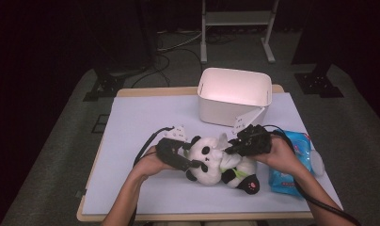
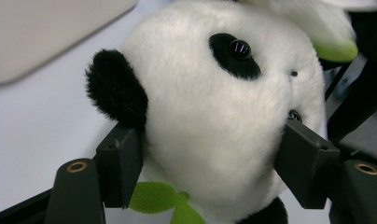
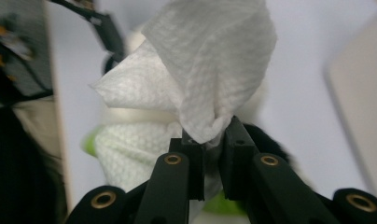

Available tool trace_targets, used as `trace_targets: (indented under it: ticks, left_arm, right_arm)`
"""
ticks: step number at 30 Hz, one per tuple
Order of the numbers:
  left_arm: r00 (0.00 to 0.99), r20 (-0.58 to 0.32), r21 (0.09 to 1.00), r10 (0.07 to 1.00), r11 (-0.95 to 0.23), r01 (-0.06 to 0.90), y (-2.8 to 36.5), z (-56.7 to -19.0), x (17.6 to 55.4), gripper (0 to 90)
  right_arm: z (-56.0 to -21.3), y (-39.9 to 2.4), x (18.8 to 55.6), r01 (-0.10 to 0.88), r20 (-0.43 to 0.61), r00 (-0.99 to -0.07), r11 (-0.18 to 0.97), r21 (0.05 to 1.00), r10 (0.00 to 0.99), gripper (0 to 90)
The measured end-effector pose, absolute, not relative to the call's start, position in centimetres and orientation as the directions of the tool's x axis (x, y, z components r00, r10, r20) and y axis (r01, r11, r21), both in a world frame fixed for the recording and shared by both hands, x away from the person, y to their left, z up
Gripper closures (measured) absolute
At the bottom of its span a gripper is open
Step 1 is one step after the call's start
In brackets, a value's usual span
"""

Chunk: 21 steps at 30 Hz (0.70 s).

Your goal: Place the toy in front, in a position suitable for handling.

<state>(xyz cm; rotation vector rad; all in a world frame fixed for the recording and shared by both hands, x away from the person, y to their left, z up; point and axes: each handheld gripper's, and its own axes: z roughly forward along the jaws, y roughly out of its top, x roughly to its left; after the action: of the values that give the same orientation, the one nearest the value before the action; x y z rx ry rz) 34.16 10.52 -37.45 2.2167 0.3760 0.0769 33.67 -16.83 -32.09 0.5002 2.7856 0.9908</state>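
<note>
A black-and-white panda plush (image 1: 209, 162) lies on the white table cover, near the front middle. My left gripper (image 1: 197, 165) comes in from the left, and its two pads (image 2: 119, 158) press on either side of the panda's head (image 2: 214, 107), one just under the black ear and one by the muzzle. My right gripper (image 1: 230, 150) reaches in from the right above the plush. It is shut on a crumpled white wipe (image 3: 210, 70), which stands up from its jaws. That wipe (image 1: 223, 141) hangs just over the panda's head.
A white open box (image 1: 202, 89) stands behind the plush at the back middle. A blue pack of wipes (image 1: 291, 165) lies under the right forearm. Bare white table cover (image 1: 141, 117) stretches to the left. Cables trail from both grippers.
</note>
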Motion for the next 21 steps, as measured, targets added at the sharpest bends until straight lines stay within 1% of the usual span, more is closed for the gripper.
trace_targets:
  ticks: [3, 6, 9, 11, 14, 17, 18, 21]
  left_arm:
    - [0.951, -0.077, 0.788, 0.300, -0.566, 0.242, 11.2, -37.6, 33.8, 31.1]
    - [0.950, -0.090, 0.789, 0.300, -0.560, 0.252, 11.4, -38.1, 33.8, 30.8]
    - [0.944, -0.123, 0.780, 0.307, -0.557, 0.283, 11.6, -38.8, 33.8, 29.3]
    - [0.936, -0.155, 0.762, 0.316, -0.564, 0.317, 11.7, -39.1, 33.9, 25.9]
    - [0.931, -0.188, 0.755, 0.314, -0.560, 0.341, 12.0, -39.6, 33.8, 21.5]
    - [0.917, -0.241, 0.742, 0.319, -0.549, 0.386, 12.2, -39.9, 34.1, 16.3]
    - [0.912, -0.258, 0.734, 0.318, -0.549, 0.399, 12.2, -40.0, 34.2, 11.5]
    - [0.901, -0.305, 0.719, 0.309, -0.545, 0.430, 12.1, -40.2, 34.6, 8.3]
  right_arm:
    - [-31.4, -17.7, 34.7, 0.285, -0.006, -0.927, 0.716, 0.637, 0.375, 81.2]
    - [-31.6, -18.1, 34.8, 0.295, 0.010, -0.927, 0.712, 0.637, 0.374, 81.3]
    - [-32.4, -17.9, 34.3, 0.296, 0.025, -0.933, 0.725, 0.621, 0.359, 81.2]
    - [-33.0, -17.4, 33.8, 0.283, 0.022, -0.941, 0.748, 0.601, 0.339, 81.3]
    - [-33.3, -16.9, 33.1, 0.257, -0.003, -0.946, 0.758, 0.600, 0.323, 81.3]
    - [-33.5, -16.8, 32.6, 0.248, -0.017, -0.947, 0.764, 0.596, 0.321, 81.4]
    - [-33.5, -16.7, 32.3, 0.243, -0.025, -0.947, 0.768, 0.593, 0.319, 81.4]
    - [-33.5, -16.8, 31.9, 0.233, -0.030, -0.951, 0.774, 0.588, 0.309, 81.4]
